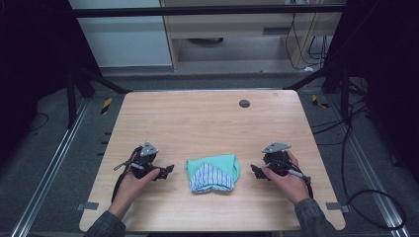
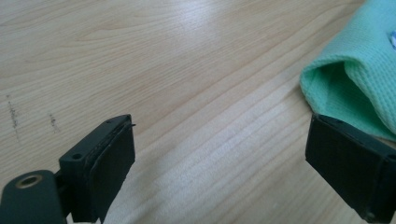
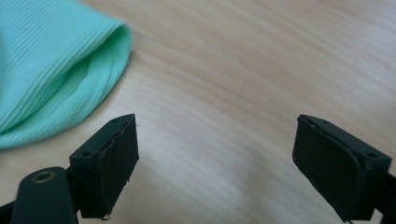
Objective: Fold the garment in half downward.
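A folded mint-green cloth with a blue-and-white striped panel showing at its front lies on the wooden surface, in the lower middle of the high view. The left gripper sits just to the cloth's left in that view, held in a hand that comes in from the bottom edge, its jaws pointing toward the cloth but apart from it. The right gripper mirrors it on the cloth's right side, also clear of the fabric. In the left gripper view the jaws stand wide with bare wood between them, and the green cloth fills the upper right corner, its open fold just past the right-hand jaw. In the right gripper view the jaws are likewise wide and hold nothing, with the cloth's rounded ribbed edge in the upper left of the frame. A small dark round disc sits in the surface near its far edge.
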A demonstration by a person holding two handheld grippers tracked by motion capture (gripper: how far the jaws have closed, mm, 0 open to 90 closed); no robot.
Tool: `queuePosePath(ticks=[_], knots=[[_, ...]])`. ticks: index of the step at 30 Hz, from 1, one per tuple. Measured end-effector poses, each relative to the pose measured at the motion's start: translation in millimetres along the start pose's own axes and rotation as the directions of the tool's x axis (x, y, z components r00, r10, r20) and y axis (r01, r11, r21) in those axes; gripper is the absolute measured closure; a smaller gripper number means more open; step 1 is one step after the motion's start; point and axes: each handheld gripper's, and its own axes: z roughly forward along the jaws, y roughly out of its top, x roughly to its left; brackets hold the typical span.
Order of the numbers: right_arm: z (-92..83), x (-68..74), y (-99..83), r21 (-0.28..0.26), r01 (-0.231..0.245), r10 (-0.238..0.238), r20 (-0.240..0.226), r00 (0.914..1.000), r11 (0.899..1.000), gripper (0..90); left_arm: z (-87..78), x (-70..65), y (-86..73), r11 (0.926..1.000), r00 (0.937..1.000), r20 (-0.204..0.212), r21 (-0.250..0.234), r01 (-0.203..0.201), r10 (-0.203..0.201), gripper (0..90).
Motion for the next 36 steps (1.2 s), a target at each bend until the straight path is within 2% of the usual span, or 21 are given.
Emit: queuePosePath(ticks=[3,5,8,12,15,19,20,21,27,31,34,36], knots=[[6.5,-4.6,4.8,-0.011,-0.031,0.031,0.009,0.9995,0.999,12.6,5.1,3.0,2.6,0.9999,0.9998,-0.019,0.013,-0.009,0.009,6.9],[9.4,-6.4,7.1,-0.019,-0.040,0.040,0.023,0.9989,0.999,12.3,6.8,6.7,3.1,1.0000,0.9995,-0.031,-0.002,0.004,-0.004,7.0],[14.3,-10.8,9.4,-0.025,-0.070,0.071,0.041,0.9966,0.997,10.9,9.1,11.9,1.8,0.9999,0.9972,-0.072,0.004,0.017,-0.016,7.1],[18.9,-18.9,8.9,-0.034,-0.114,0.116,0.059,0.9915,0.993,10.0,9.3,16.5,0.2,0.9998,0.9953,-0.095,0.004,0.022,-0.021,7.0],[20.9,-27.3,6.2,-0.044,-0.168,0.171,0.074,0.9825,0.985,9.9,9.7,20.1,-0.8,0.9997,0.9933,-0.113,0.006,0.025,-0.024,6.9],[20.9,-36.4,3.8,-0.070,-0.202,0.208,0.106,0.9724,0.977,9.7,11.9,25.2,-2.3,0.9995,0.9899,-0.139,0.003,0.031,-0.030,7.0],[20.9,-36.4,3.8,-0.070,-0.202,0.208,0.106,0.9724,0.977,9.7,11.9,25.2,-2.3,0.9995,0.9899,-0.139,0.003,0.031,-0.030,6.9],[21.5,-40.6,2.8,-0.081,-0.218,0.227,0.117,0.9669,0.973,9.5,13.2,27.4,-3.3,0.9993,0.9889,-0.144,0.001,0.037,-0.036,6.9],[25.9,-43.4,0.1,-0.085,-0.235,0.245,0.140,0.9592,0.968,9.5,16.4,31.8,-5.5,0.9988,0.9875,-0.151,0.010,0.048,-0.046,7.0],[30.3,-42.0,-1.9,-0.078,-0.244,0.253,0.140,0.9574,0.967,8.9,20.1,33.7,-6.5,0.9986,0.9871,-0.153,0.013,0.051,-0.049,6.9],[35.2,-40.9,-4.1,-0.057,-0.245,0.251,0.151,0.9562,0.968,7.8,22.1,34.8,-7.2,0.9975,0.9882,-0.138,0.011,0.070,-0.068,5.3],[37.0,-40.4,-5.5,-0.062,-0.249,0.256,0.153,0.9545,0.967,5.9,22.5,34.7,-7.2,0.9964,0.9877,-0.134,0.013,0.084,-0.081,5.0]])
